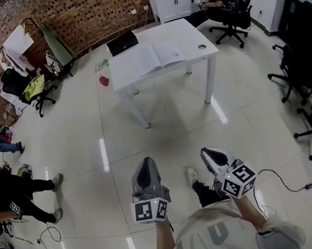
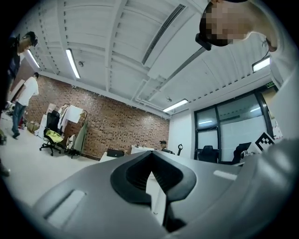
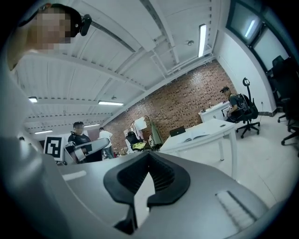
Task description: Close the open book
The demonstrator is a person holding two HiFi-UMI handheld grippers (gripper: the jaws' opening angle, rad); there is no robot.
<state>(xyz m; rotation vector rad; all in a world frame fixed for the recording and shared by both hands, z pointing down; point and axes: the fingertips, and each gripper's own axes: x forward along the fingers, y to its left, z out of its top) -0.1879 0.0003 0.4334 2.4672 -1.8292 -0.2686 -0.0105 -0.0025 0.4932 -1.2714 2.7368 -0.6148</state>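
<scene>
Left gripper (image 1: 145,162): jaws pressed together, nothing between. Right gripper (image 1: 210,152): jaws pressed together, empty. Open book (image 1: 157,56) flat on white table (image 1: 210,50), well ahead of both grippers.

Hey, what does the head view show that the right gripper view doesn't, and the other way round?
Only the head view: the left gripper and right gripper seen from above, held over the floor well short of the white table. Only the right gripper view: the ceiling light and that gripper's jaws up close, closed with nothing between them. Both: the table, the open book lying flat on it, the black laptop and the brick wall.
</scene>
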